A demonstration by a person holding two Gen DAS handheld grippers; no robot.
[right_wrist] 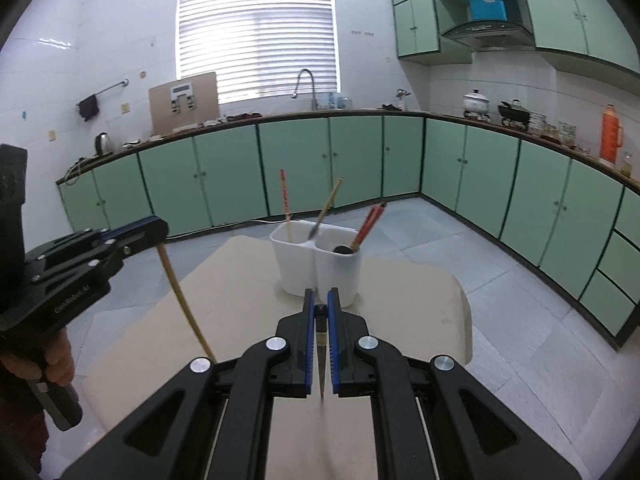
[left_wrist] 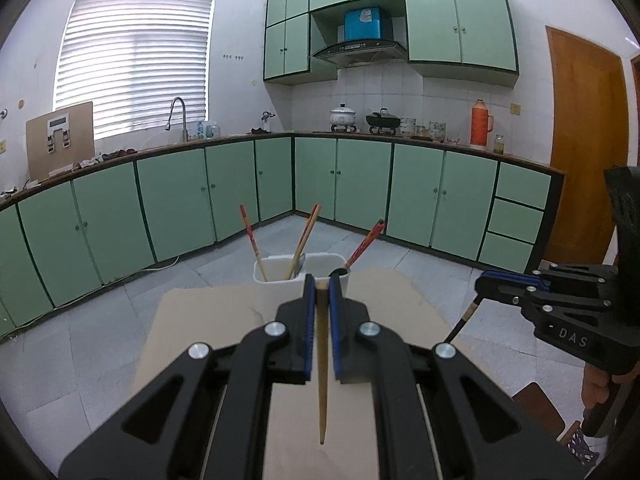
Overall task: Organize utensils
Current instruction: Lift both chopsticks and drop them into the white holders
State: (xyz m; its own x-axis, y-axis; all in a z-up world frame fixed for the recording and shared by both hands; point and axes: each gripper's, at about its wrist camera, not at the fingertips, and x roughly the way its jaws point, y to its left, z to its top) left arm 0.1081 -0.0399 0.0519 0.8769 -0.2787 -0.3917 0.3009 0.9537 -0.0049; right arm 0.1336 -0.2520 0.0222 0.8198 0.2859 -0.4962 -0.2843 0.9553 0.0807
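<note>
Two chopsticks are in my grip, one per gripper, each pinched near its thick end so the thin tip hangs down over the table (right_wrist: 420, 300). My left gripper (left_wrist: 320, 286) is clamped on a pale bamboo chopstick (left_wrist: 322, 380), and my right gripper (right_wrist: 320, 304) is clamped on a dark-handled chopstick (right_wrist: 321, 344); both jaws are nearly closed around the thin shafts. The white two-compartment holder (right_wrist: 316, 268) stands just ahead at the table's far side, already carrying upright chopsticks: a red-printed one (right_wrist: 285, 200) in its left compartment and a red pair (right_wrist: 366, 228) in its right. I judge the high grip is meant to let each tip drop cleanly into a compartment, which should be my next move.
</note>
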